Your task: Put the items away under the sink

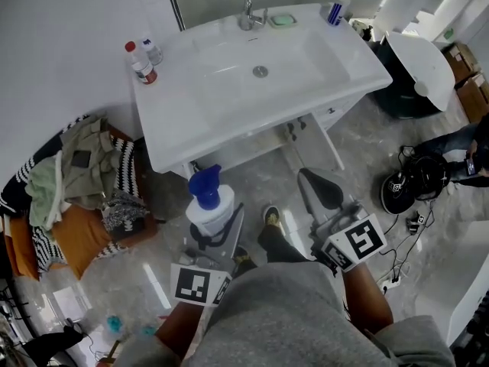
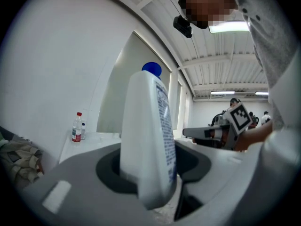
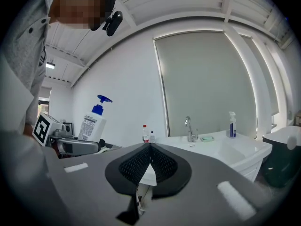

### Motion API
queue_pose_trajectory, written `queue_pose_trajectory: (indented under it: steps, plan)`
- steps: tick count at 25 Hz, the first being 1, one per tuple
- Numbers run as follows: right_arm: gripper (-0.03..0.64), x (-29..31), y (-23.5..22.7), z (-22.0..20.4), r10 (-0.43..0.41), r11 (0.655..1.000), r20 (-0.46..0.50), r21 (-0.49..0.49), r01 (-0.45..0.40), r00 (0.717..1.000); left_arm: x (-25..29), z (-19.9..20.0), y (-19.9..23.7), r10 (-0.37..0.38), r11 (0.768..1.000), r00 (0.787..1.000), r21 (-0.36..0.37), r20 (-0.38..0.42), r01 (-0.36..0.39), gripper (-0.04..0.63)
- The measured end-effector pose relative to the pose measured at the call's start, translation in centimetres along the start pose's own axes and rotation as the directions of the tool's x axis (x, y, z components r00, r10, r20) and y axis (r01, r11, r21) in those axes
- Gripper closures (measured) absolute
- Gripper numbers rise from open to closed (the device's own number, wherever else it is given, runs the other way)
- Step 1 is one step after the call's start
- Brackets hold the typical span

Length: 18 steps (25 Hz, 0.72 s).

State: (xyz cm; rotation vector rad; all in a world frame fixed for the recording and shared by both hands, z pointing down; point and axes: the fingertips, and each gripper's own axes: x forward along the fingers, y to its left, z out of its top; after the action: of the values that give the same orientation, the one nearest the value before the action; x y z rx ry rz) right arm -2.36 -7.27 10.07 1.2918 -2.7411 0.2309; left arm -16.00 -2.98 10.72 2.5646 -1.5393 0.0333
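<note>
My left gripper [image 1: 216, 224] is shut on a white pump bottle [image 1: 211, 208] with a blue pump top, held upright in front of the white sink [image 1: 191, 117]. In the left gripper view the bottle [image 2: 148, 140] fills the space between the jaws. My right gripper [image 1: 319, 189] is shut with nothing in it, level with the sink's front right corner; its jaws meet tip to tip in the right gripper view [image 3: 150, 147]. On the sink stand a red-capped bottle [image 1: 140, 62], a small clear bottle [image 1: 153, 51], a blue spray bottle [image 1: 339, 4] and a green soap dish [image 1: 282, 20].
A pile of clothes and a striped cloth [image 1: 80, 182] lies on the floor left of the sink. A black bin with a white lid [image 1: 419, 71] stands at the right. Cables and a dark helmet-like object [image 1: 406, 189] lie on the floor at right. The tap [image 1: 248, 10] rises at the sink's back.
</note>
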Motion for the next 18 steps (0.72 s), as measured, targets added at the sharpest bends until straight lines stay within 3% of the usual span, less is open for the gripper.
queue_pose_trajectory:
  steps: [18]
  plan:
    - [0.617,1.6,-10.1,-0.7,-0.039,0.998,-0.002,0.05,0.039,0.999,10.7,-0.4,-3.2,-0.08,0.996,0.996,0.027,-0.032,0.081,0.382]
